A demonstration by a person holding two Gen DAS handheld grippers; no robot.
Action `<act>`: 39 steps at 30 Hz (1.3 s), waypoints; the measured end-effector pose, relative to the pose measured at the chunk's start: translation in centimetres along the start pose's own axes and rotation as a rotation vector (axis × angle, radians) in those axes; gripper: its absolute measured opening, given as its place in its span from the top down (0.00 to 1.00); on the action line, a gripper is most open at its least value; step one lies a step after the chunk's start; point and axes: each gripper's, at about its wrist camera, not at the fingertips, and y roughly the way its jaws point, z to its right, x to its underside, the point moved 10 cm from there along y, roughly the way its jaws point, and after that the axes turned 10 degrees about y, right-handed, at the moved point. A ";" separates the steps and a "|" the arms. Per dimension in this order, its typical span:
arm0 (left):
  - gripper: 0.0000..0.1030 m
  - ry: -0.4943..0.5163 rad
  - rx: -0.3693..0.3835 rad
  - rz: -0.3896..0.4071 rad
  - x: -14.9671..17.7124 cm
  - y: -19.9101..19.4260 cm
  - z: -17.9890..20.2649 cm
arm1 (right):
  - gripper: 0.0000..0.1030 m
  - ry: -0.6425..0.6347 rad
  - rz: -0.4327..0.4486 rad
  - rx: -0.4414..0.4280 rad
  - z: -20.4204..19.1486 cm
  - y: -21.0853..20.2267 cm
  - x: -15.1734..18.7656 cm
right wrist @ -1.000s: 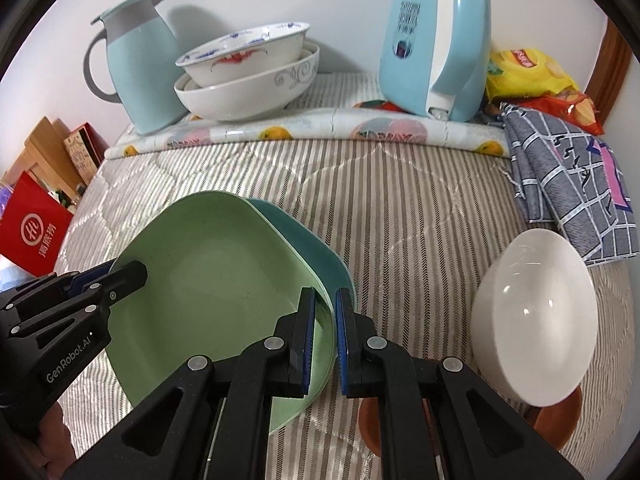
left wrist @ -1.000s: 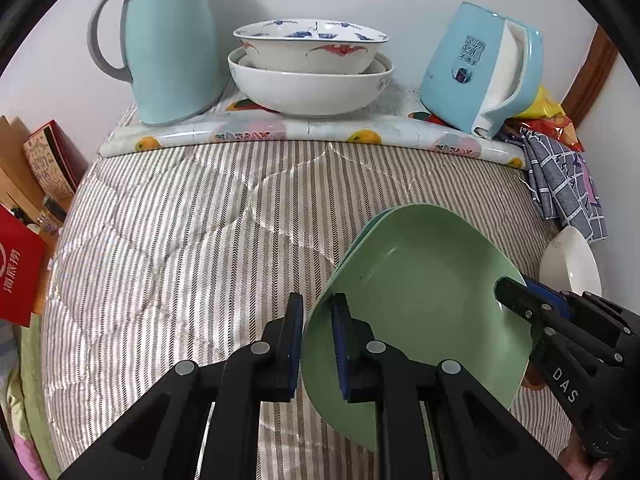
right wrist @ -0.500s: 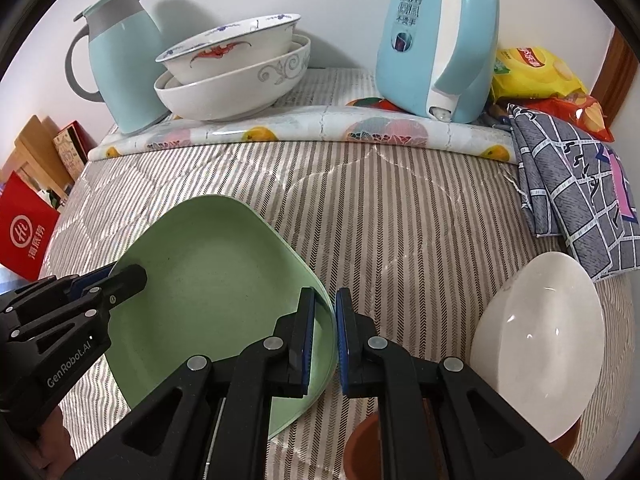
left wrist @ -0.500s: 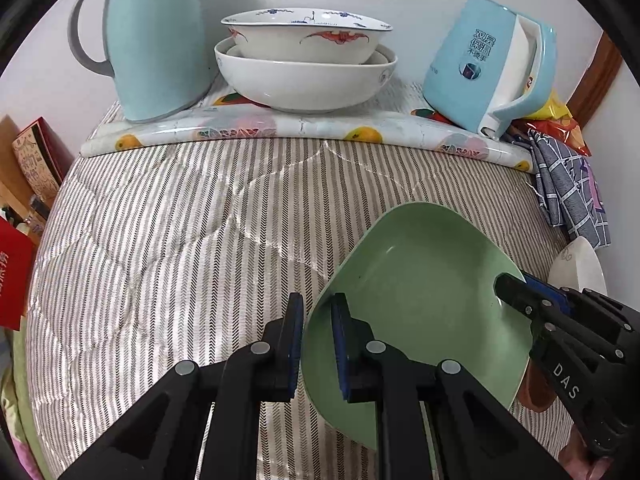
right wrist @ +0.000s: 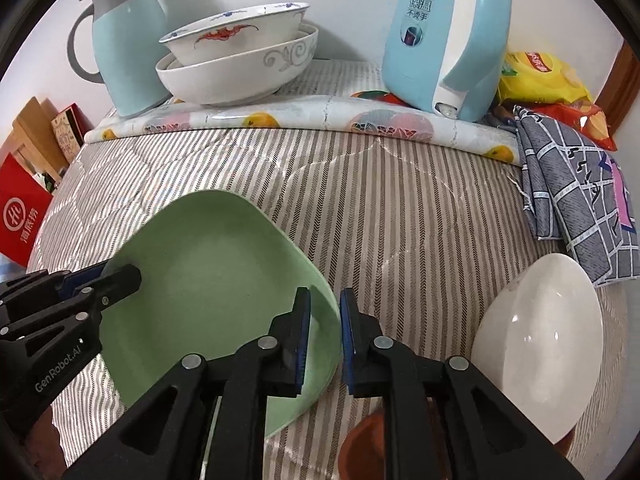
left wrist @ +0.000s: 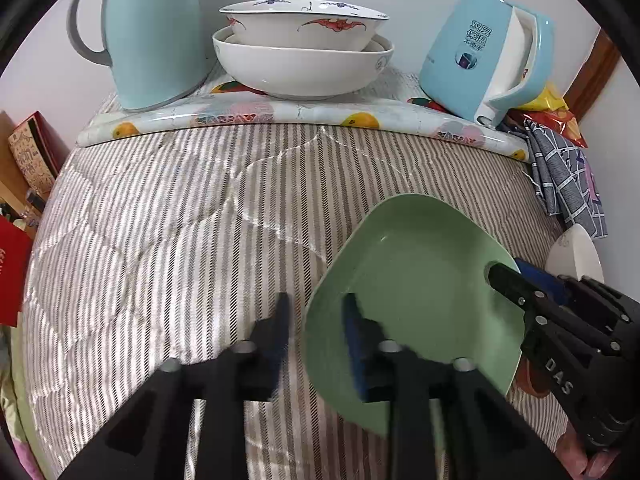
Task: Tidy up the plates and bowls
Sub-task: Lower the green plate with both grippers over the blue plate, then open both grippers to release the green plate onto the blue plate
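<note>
Right wrist: green plate (right wrist: 216,280) rim between hand-held gripper (right wrist: 325,308) jaws

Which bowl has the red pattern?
The upper stacked bowl, nested in the plain-sided larger bowl by the thermos; the white bowl near the right gripper is unpatterned.

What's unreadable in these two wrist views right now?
- Brown dish, right wrist view: hidden behind the right tongs and cut by the bottom edge.
- Plain white bowl, left wrist view: mostly behind the right tongs, near the edge.
- Left tongs, left wrist view: motion-blurred; contact with the pale green square plate unclear.
</note>
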 end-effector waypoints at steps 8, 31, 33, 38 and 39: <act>0.65 0.005 -0.016 0.051 0.0 -3.0 0.4 | 0.56 0.033 0.087 -0.029 0.8 -4.8 0.2; 0.65 0.085 0.033 0.171 2.6 -9.9 11.7 | 0.42 0.269 0.198 0.075 17.8 -14.8 7.4; 0.65 0.086 0.037 0.152 3.1 -9.5 12.3 | 0.42 0.286 0.199 0.079 18.8 -14.9 7.9; 0.62 0.067 0.034 0.121 4.2 -8.4 13.4 | 0.42 0.315 0.179 0.061 20.8 -14.4 9.1; 0.60 0.068 0.034 0.113 4.3 -8.1 13.8 | 0.42 0.317 0.174 0.062 21.2 -14.1 9.4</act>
